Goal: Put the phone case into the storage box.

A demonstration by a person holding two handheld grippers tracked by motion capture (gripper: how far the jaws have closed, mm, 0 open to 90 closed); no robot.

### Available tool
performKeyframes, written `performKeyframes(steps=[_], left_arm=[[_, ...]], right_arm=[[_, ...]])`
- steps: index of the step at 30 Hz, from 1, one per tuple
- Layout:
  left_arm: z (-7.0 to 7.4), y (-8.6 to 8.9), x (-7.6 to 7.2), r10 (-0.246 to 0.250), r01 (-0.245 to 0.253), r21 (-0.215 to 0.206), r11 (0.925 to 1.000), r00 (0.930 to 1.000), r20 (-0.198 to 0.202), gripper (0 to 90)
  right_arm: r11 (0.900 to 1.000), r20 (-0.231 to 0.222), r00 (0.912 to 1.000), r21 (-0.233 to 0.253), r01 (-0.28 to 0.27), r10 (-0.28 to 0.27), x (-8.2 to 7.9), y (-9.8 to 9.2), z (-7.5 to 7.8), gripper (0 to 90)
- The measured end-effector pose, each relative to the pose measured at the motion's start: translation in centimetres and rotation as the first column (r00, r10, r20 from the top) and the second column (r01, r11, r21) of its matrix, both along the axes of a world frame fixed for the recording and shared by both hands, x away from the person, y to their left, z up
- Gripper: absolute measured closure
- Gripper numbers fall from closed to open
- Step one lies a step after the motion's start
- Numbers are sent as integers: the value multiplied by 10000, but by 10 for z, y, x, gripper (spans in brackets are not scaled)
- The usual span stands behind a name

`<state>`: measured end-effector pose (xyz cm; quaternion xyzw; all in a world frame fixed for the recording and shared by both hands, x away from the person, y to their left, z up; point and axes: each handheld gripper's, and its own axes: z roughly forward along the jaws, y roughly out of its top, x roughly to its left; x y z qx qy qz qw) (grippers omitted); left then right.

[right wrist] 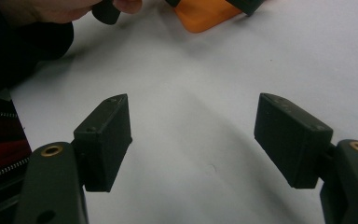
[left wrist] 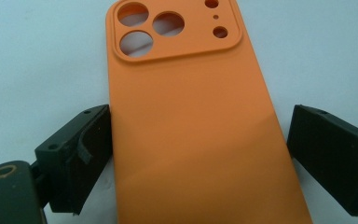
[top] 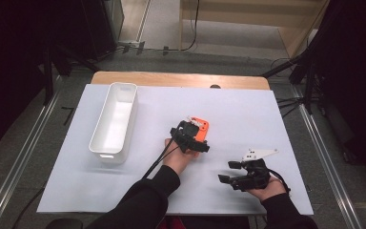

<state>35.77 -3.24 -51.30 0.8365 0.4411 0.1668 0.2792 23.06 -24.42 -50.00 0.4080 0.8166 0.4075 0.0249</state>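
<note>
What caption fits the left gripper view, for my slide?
Left gripper open astride an orange phone case lying on the white table.

Bare white tabletop (top: 248, 114) lies open all around the orange phone case (top: 200, 129), with free passage to its far side and right. The long white bin (top: 114, 121) stands well apart at the left. The right tool (top: 230, 172) hovers near, jaws spread.

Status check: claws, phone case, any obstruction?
Left claw open, straddling orange phone case, flat on table. Right claw open, empty. White bin off to the side, nothing blocking.
</note>
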Motion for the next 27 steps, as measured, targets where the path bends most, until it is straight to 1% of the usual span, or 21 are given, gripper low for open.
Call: performKeyframes(steps=[3, 11, 18, 22, 27], left_arm=[[2, 1, 0, 10, -10, 33, 10000, 10000, -93, 119], [3, 0, 0, 85, -83, 118, 9999, 9998, -155, 126], [3, 0, 0, 130, -128, 101, 9999, 9998, -144, 129], [2, 0, -1, 129, -129, 36, 9999, 9999, -59, 130], [3, 1, -1, 23, -22, 82, 10000, 9999, -114, 135]], right_arm=[[10000, -4, 10000, 0, 6, -6, 0, 0, 0, 261], [10000, -10, 10000, 3, 15, -15, 0, 0, 0, 261], [10000, -18, 10000, 14, 13, -13, 0, 0, 0, 261], [10000, -20, 10000, 6, 6, -6, 0, 0, 0, 262], [10000, -32, 10000, 21, 39, -39, 0, 0, 0, 261]])
